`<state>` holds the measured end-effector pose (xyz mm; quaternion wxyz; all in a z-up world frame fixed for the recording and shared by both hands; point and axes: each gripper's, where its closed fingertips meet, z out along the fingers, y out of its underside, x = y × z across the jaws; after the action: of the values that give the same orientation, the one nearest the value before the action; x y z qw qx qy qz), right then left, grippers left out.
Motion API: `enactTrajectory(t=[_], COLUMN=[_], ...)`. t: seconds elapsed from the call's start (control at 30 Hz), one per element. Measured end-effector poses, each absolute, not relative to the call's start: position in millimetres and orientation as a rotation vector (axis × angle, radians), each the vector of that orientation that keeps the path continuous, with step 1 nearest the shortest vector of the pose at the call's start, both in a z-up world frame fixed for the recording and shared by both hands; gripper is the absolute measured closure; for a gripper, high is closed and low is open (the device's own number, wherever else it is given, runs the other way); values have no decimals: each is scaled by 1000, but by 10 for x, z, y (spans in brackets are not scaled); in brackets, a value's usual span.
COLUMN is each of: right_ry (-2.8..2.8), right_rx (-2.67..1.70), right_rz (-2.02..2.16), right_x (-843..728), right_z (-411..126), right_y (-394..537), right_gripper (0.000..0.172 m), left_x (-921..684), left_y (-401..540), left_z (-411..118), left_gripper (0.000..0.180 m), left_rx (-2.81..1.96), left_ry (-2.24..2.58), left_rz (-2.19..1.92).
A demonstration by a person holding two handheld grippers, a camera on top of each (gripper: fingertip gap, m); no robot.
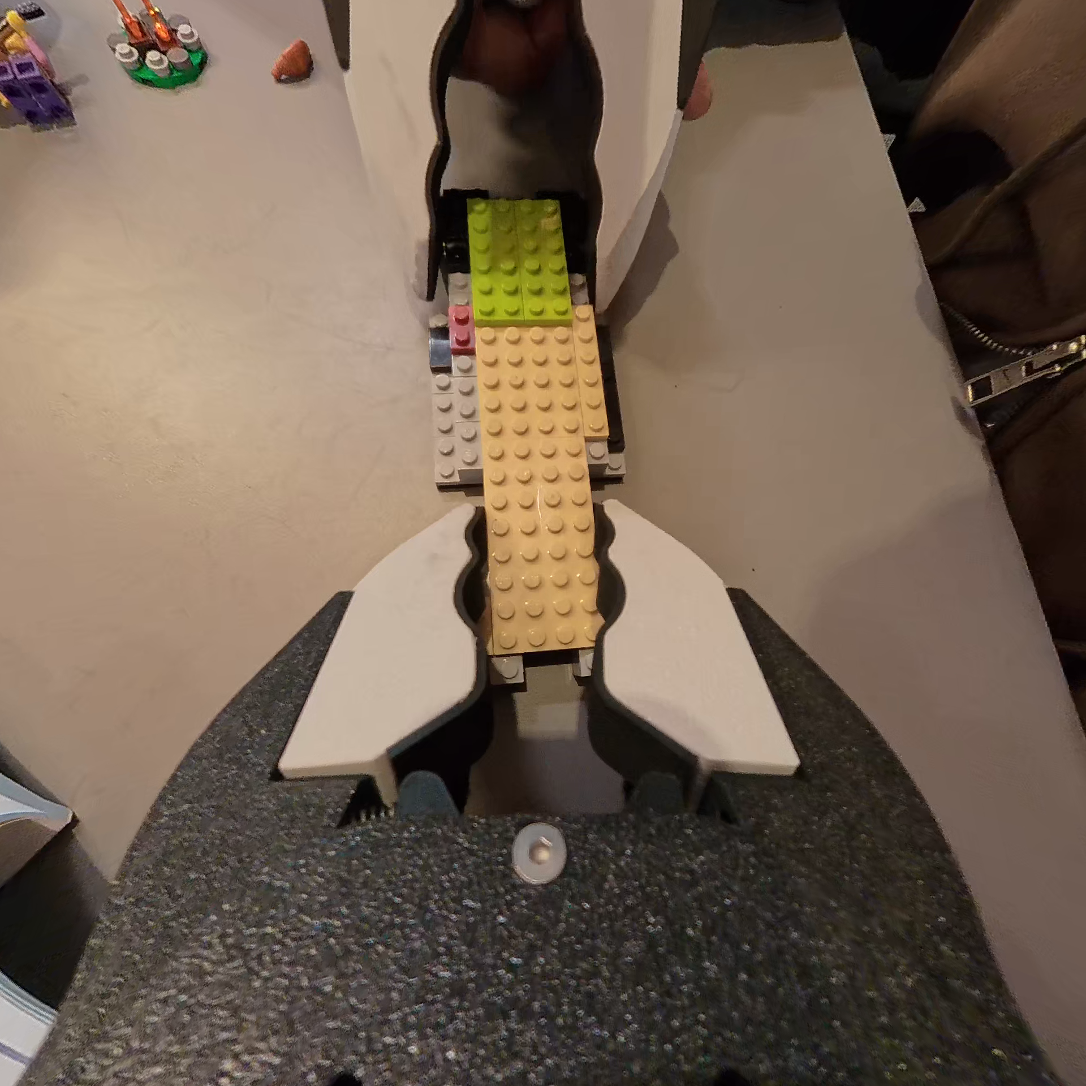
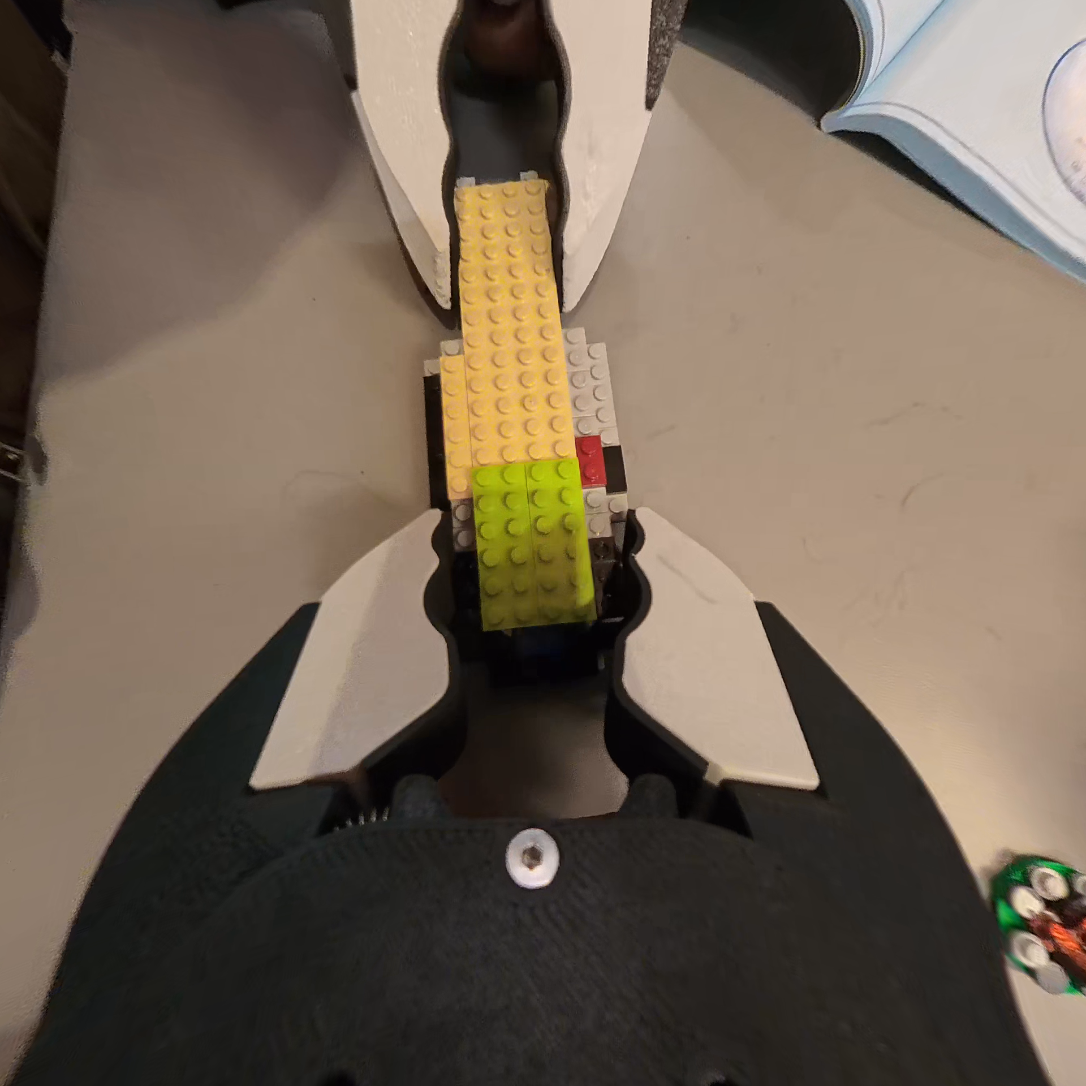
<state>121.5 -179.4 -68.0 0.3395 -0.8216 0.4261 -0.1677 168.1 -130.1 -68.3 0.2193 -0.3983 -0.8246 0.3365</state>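
Long studded toy-brick assembly [image 1: 538, 470] lies flat on the pale tabletop [image 1: 205, 382], tan plates along most of its top, lime-green plates [image 2: 532, 543] at one end, grey and black bricks beneath.

Left claw [image 1: 543, 564] clenched on the narrow tan end, pads pressed to both edges. Right claw [image 2: 535, 564] spread around the lime-green end; a gap shows on one side, so it grasps nothing.

Risks, as I judge them:
- only one end gripped: lifting could lever the long plate and pop seams
- right claw closing off-centre could skew the build
- a slide might hit the green round brick piece [image 1: 157, 56] nearby
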Motion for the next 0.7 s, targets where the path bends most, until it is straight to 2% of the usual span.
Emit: enactTrajectory(t=[0.33,0.5,0.7], right_ry=[1057,1051,1070], right_rx=[-2150,-2115,-2150], right_rz=[-487,-474,-443], right_x=[1188,1192,1219], right_z=[-591,-524,-585], right_y=[-1784,-1767,-1723], right_gripper=[126,137,138], left_x=[1682,1675,1666], left_y=[-1300,-1294,-1286], left_z=[-683,-682,-682], left_gripper=[146,146,146], left_rx=[-1101,-1108,-1115], left_ry=[-2282,-2277,-2272], left_rz=[931,929,926])
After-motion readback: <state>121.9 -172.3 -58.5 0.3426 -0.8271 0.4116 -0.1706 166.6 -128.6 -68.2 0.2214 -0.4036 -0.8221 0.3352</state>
